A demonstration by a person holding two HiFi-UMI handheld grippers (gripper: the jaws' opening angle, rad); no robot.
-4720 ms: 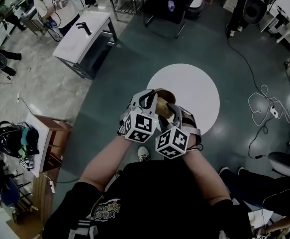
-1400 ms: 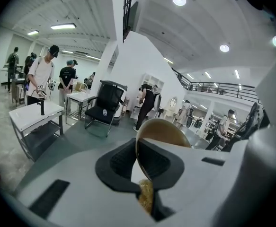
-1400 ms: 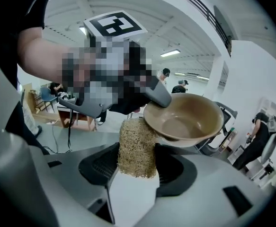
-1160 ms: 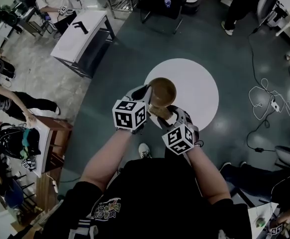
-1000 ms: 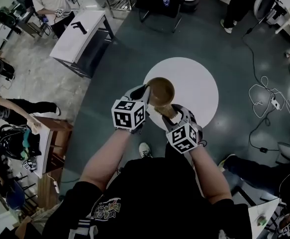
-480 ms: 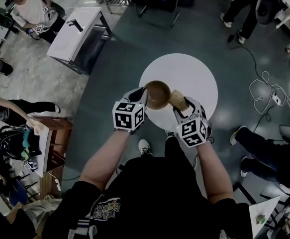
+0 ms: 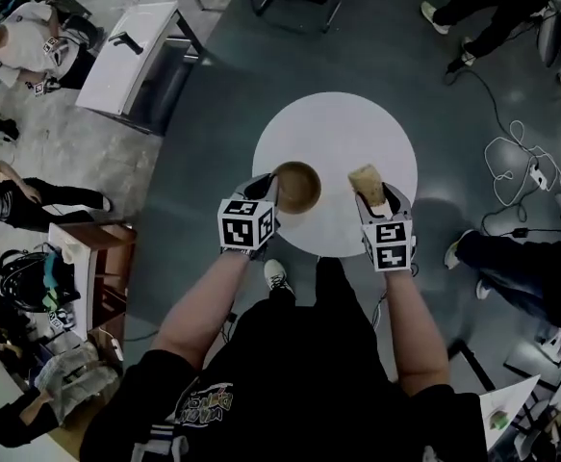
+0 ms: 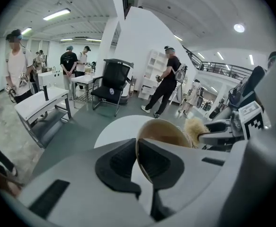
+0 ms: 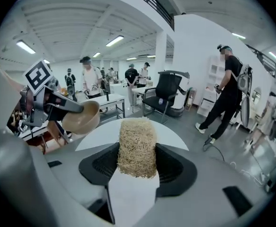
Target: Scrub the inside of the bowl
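Note:
A tan wooden bowl (image 7: 296, 187) hangs above the round white table (image 7: 338, 123), its opening turned up. My left gripper (image 7: 270, 190) is shut on its rim; in the left gripper view the bowl's wall (image 8: 161, 132) runs between the two pads. My right gripper (image 7: 375, 194) is shut on a straw-coloured scrubbing pad (image 7: 366, 179), held apart from the bowl on its right. In the right gripper view the pad (image 9: 137, 147) stands upright between the jaws, and the bowl (image 9: 82, 117) shows at the left with the left gripper clamped on it.
The white table stands on a grey-green floor. A black office chair (image 9: 168, 92) and a white desk (image 7: 126, 46) are beyond it. Several people stand or sit around the room. Cables (image 7: 511, 166) lie on the floor at the right.
My right gripper has drawn the scrubbing pad out of the bowl and away to the right. The bowl has stayed in the left gripper, now level with its opening up.

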